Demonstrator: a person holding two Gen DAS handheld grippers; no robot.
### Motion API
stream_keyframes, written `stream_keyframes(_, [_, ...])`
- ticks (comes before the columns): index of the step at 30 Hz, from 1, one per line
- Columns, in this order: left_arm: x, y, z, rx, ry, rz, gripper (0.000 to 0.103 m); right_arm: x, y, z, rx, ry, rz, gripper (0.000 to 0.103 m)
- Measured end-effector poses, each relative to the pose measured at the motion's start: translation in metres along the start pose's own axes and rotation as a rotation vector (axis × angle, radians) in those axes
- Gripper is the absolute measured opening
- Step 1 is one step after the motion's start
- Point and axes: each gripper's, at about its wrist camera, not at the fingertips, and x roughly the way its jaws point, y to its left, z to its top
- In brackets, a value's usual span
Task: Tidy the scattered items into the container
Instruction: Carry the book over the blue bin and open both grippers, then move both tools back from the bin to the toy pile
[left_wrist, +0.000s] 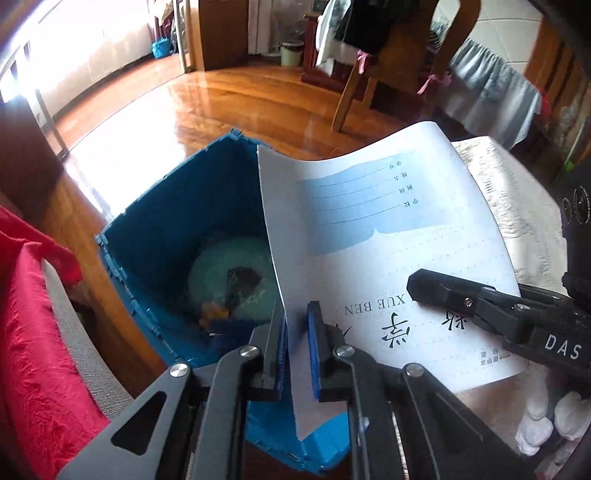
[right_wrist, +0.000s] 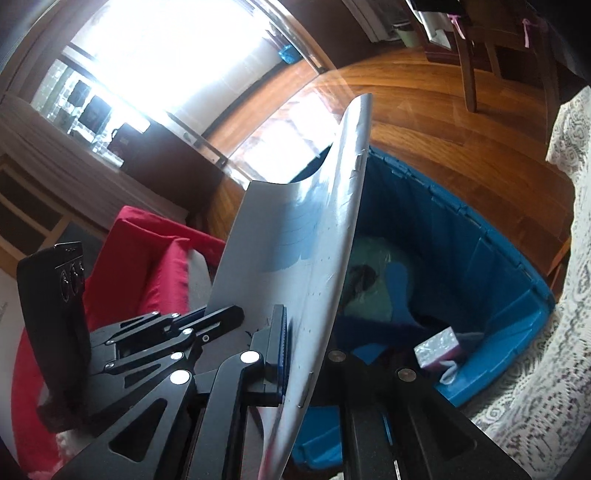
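A white and pale-blue exercise book (left_wrist: 388, 236) is held over the open blue crate (left_wrist: 155, 221). My left gripper (left_wrist: 297, 350) is shut on the book's near edge. My right gripper (right_wrist: 295, 350) is shut on the same book (right_wrist: 295, 240), seen edge-on; its black fingers (left_wrist: 443, 288) also show at the right of the left wrist view. The left gripper's fingers (right_wrist: 207, 321) show at the left of the right wrist view. Inside the crate (right_wrist: 480, 258) lie a pale green round item (left_wrist: 229, 273) and a small white-pink box (right_wrist: 439, 345).
A lace-covered table (right_wrist: 554, 332) lies right of the crate. Red cloth (left_wrist: 33, 332) covers a seat at the left. A wooden chair (left_wrist: 399, 74) stands on the wooden floor (left_wrist: 221, 103) beyond.
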Motion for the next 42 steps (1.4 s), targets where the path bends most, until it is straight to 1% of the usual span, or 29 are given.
stream_keyframes(1, [0.012,0.006,0.0,-0.009,0.017,0.004,0.011,0.01,-0.004,0.001,0.011,0.017,-0.014,0.01])
stream_keyframes(2, [0.024,0.012,0.0,-0.018,0.035,0.008,0.012,0.019,-0.007,0.001,0.022,0.033,-0.028,0.013])
stream_keyframes(3, [0.031,0.015,0.0,-0.031,0.048,0.013,0.013,0.028,-0.009,0.001,0.025,0.049,-0.06,0.017])
stream_keyframes(4, [0.039,0.018,0.0,-0.044,0.061,0.019,0.016,0.037,-0.012,0.002,0.027,0.065,-0.092,0.03])
stream_keyframes(5, [0.05,0.021,0.0,-0.046,0.076,0.029,0.018,0.046,-0.012,0.002,0.022,0.072,-0.126,0.052])
stream_keyframes(6, [0.06,0.024,0.0,-0.044,0.103,0.049,0.023,0.054,-0.013,0.002,0.017,0.079,-0.16,0.062])
stream_keyframes(7, [0.071,0.026,0.0,-0.042,0.13,0.07,0.023,0.057,-0.016,0.002,0.014,0.091,-0.195,0.072])
stream_keyframes(10, [0.095,0.03,-0.002,-0.031,0.185,0.118,0.023,0.062,-0.022,0.001,0.019,0.113,-0.276,0.072])
stream_keyframes(12, [0.103,0.033,-0.005,-0.043,0.206,0.117,0.025,0.062,-0.029,0.0,0.034,0.129,-0.299,0.073])
stream_keyframes(13, [0.106,0.035,-0.007,-0.051,0.211,0.114,0.036,0.061,-0.03,0.0,0.034,0.13,-0.307,0.073])
stream_keyframes(14, [0.108,0.038,-0.009,-0.056,0.213,0.111,0.045,0.058,-0.03,-0.001,0.031,0.125,-0.312,0.078])
stream_keyframes(15, [0.108,0.037,-0.011,-0.057,0.217,0.105,0.07,0.054,-0.029,-0.001,0.029,0.12,-0.313,0.083])
stream_keyframes(16, [0.107,0.037,-0.012,-0.057,0.214,0.103,0.091,0.05,-0.026,0.0,0.028,0.111,-0.313,0.092])
stream_keyframes(17, [0.107,0.036,-0.014,-0.056,0.21,0.1,0.096,0.046,-0.023,0.0,0.027,0.101,-0.314,0.094])
stream_keyframes(18, [0.106,0.036,-0.015,-0.056,0.207,0.097,0.097,0.042,-0.021,0.0,0.026,0.092,-0.314,0.094])
stream_keyframes(24, [0.102,0.032,-0.016,-0.058,0.222,0.096,0.097,0.028,-0.002,0.001,0.009,0.063,-0.324,0.094])
stream_keyframes(29, [0.081,0.024,-0.014,-0.039,0.185,0.095,0.097,0.012,0.004,-0.005,0.0,0.05,-0.33,0.094])
stream_keyframes(32, [0.063,0.018,-0.012,-0.028,0.161,0.1,0.097,-0.004,0.008,-0.006,-0.01,0.022,-0.336,0.094])
stream_keyframes(37, [0.028,0.0,-0.009,0.0,0.116,0.107,0.097,-0.043,0.014,-0.012,-0.029,-0.038,-0.366,0.094])
stream_keyframes(41, [-0.004,-0.028,-0.01,0.049,0.065,0.103,0.097,-0.093,0.007,-0.026,-0.022,-0.097,-0.418,0.094])
stream_keyframes(42, [-0.013,-0.038,-0.01,0.063,0.051,0.085,0.097,-0.107,0.004,-0.031,-0.019,-0.112,-0.431,0.094])
